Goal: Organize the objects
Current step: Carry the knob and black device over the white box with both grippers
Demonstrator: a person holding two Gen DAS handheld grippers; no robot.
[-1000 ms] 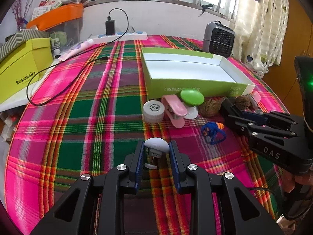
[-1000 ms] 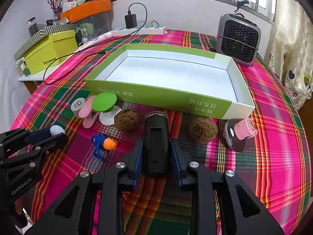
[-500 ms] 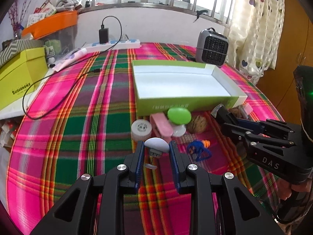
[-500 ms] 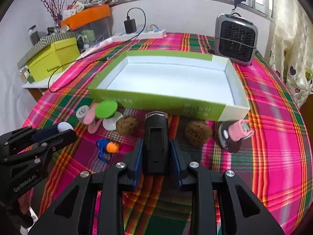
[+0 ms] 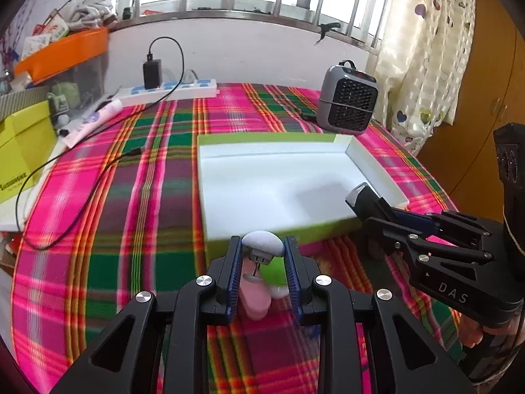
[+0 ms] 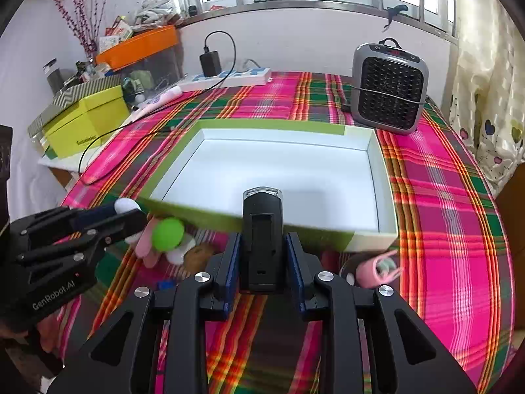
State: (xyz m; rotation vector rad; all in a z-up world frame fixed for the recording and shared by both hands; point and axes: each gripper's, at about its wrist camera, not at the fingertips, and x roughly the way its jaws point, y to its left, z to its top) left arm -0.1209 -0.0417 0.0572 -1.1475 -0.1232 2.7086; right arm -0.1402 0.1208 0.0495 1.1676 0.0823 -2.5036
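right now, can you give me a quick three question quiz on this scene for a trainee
1. True or false: the green box already holds several items.
2. Which gripper grips the black device? A) left gripper B) right gripper C) neither
3. Fill in: the left gripper is shut on a small ____-capped object.

Key:
1. False: its white inside is bare.
2. B
3. White. It is clamped between the blue pads, near the box's front wall.
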